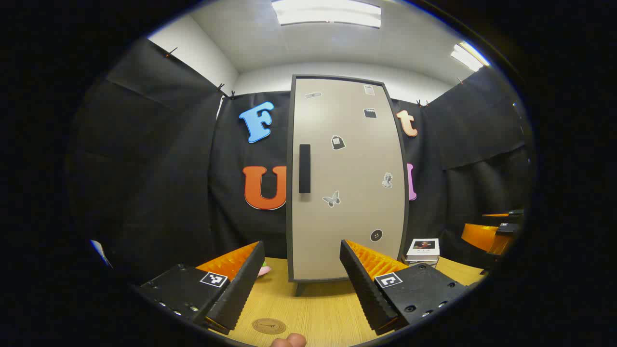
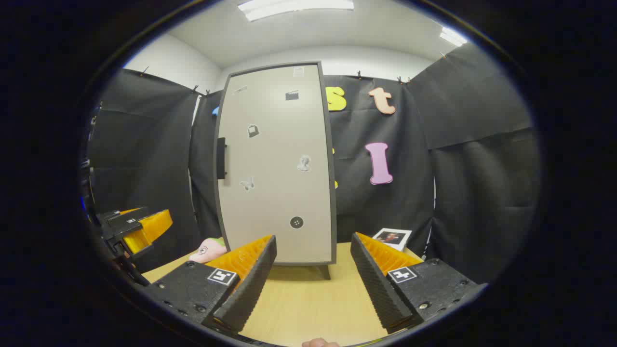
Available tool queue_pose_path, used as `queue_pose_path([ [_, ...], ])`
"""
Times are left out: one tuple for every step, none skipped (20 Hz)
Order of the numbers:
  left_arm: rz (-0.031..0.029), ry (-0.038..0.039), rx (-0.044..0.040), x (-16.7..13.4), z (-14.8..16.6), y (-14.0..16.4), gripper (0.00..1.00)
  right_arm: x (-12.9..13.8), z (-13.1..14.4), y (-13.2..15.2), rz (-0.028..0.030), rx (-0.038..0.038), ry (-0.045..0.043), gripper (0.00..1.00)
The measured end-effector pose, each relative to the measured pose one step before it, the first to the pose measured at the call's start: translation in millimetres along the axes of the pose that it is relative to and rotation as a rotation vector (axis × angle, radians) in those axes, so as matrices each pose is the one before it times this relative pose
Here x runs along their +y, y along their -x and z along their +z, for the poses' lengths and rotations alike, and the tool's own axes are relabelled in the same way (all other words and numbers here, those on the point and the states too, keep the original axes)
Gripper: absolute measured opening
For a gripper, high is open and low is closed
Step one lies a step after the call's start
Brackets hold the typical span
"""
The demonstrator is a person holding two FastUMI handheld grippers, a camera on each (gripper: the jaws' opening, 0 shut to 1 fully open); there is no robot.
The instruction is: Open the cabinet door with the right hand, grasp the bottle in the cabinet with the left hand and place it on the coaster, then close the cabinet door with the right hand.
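Left gripper (image 1: 298, 284), jaws wide, above the coaster (image 1: 269, 326) on the tabletop (image 1: 318, 308); cabinet (image 1: 347, 178) centre, door shut, dark handle (image 1: 304, 168) on its left edge; right gripper (image 2: 313, 282), jaws wide, holding nothing — a skewed pull on the handle could likely tip the tall, narrow-footed cabinet; the bottle presumably stands inside, hidden.

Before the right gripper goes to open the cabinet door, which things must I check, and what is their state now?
1. Cabinet door shut, ready to be opened: ok.
2. Handle in sight on the door's left edge: ok.
3. Right gripper open, holding nothing: ok.
4. Left gripper open, holding nothing: ok.
5. Coaster bare on the table: ok.
6. Bottle inside the cabinet: cannot tell.
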State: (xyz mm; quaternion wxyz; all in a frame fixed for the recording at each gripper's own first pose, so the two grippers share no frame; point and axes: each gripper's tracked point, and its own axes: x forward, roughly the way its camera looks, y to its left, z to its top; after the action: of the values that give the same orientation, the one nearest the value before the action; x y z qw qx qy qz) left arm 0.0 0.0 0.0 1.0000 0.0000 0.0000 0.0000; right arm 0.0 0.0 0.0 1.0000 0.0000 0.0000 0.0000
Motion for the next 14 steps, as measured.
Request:
queue_pose_path([
  [-0.00106,-0.00062,-0.00068,-0.03,-0.47,0.99,0.95,0.16,0.66,0.27,-0.00036,-0.00156,-0.00204,0.94],
  [-0.00053,0.00022,-0.00072,-0.60,0.08,-0.12,0.95,-0.46,0.57,-0.36,-0.00079,-0.00253,-0.00193,0.94],
  [-0.00063,0.00043,-0.00107,-0.32,0.75,-0.24,0.95,-0.65,0.97,0.09,-0.00129,-0.00013,0.00033,0.94],
  [-0.00056,-0.00017,-0.00018,-0.11,0.38,-0.24,0.95,0.52,-0.81,0.01,0.00017,-0.00117,-0.00010,0.94],
  [-0.00104,-0.00075,-0.00024,-0.98,0.00,0.07,0.95,0.22,0.47,-0.07,0.00007,-0.00135,-0.00074,0.94],
  [-0.00077,-0.00123,-0.00263,-0.25,0.97,0.79,0.95,-0.33,-0.10,-0.03,0.00083,-0.00014,0.00004,0.94],
  [-0.00014,-0.00268,-0.00296,0.27,0.79,0.14,0.95,0.13,0.45,-0.22,0.00102,0.00018,0.00079,0.94],
  [0.00119,-0.00240,-0.00264,0.40,0.83,0.29,0.95,0.04,-0.45,-0.13,0.00045,-0.00138,0.00028,0.94],
  [-0.00002,-0.00110,-0.00095,-0.62,0.35,-0.07,0.95,-0.03,0.41,0.35,0.00008,-0.00082,0.00057,0.94],
  [-0.00201,-0.00015,-0.00047,-0.89,-0.42,0.46,0.95,-0.10,-0.28,0.13,0.00020,-0.00045,0.00005,0.94],
  [-0.00005,-0.00033,-0.00168,0.02,0.52,0.82,0.95,0.14,0.19,0.39,0.00049,-0.00112,-0.00061,0.94],
  [0.00007,-0.00049,-0.00066,-0.49,0.43,-0.64,0.95,-0.14,-0.15,-0.11,0.00051,-0.00089,-0.00014,0.94],
  [0.00102,-0.00034,-0.00018,-0.07,0.06,0.96,0.95,-0.08,0.80,0.02,0.00004,-0.00148,-0.00029,0.94],
  [0.00055,0.00033,0.00033,0.72,-0.24,0.27,0.95,-0.22,-0.71,0.51,0.00068,0.00027,0.00007,0.94],
])
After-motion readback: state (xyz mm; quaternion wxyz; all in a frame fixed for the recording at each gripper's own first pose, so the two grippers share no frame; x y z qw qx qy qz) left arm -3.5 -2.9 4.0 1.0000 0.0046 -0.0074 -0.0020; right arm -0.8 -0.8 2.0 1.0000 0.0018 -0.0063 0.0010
